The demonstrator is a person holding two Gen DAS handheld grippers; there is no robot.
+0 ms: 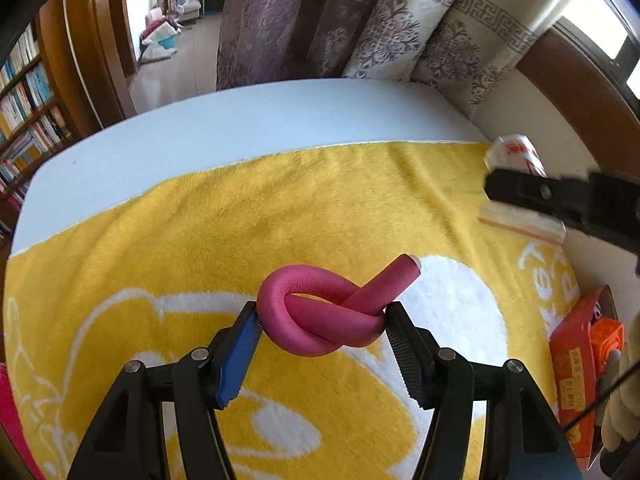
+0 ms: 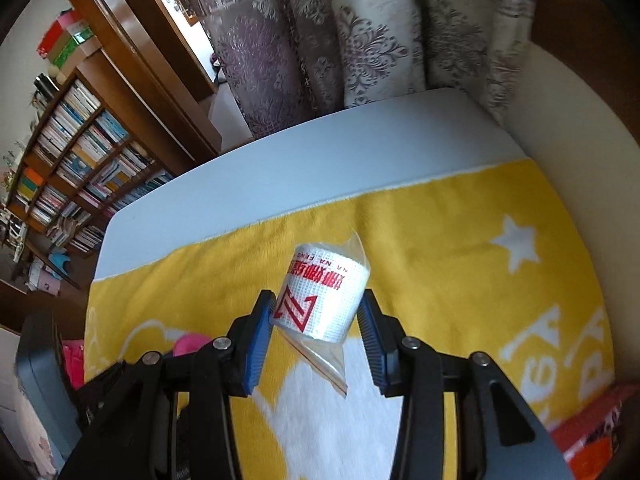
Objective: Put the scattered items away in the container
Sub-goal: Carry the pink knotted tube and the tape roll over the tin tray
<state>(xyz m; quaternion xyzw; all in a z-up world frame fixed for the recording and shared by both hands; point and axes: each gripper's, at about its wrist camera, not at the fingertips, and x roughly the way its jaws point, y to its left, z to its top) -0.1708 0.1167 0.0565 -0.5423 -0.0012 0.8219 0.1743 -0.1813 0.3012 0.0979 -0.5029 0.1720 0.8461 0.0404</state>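
So we've got a pale tabletop (image 1: pixel 168 148) with a big yellow towel (image 1: pixel 280 208) over its near part, curtains behind it and a bookshelf (image 2: pixel 76 168) off to the left. No obvious container shows; the closest candidate is an orange box (image 1: pixel 576 364) at the near right edge, though we can't tell whether that's it. Our left hand-held gripper (image 1: pixel 322 328) is clamped on a knotted pink foam roller (image 1: pixel 328 316), held above the towel's white patch. Our right hand-held gripper (image 2: pixel 316 320) is gripping a bagged white roll with red print (image 2: pixel 324 296), also up off the towel. As far as we can see the towel is otherwise clear, so we reckon the picking up is done and the dropping off is what's left.
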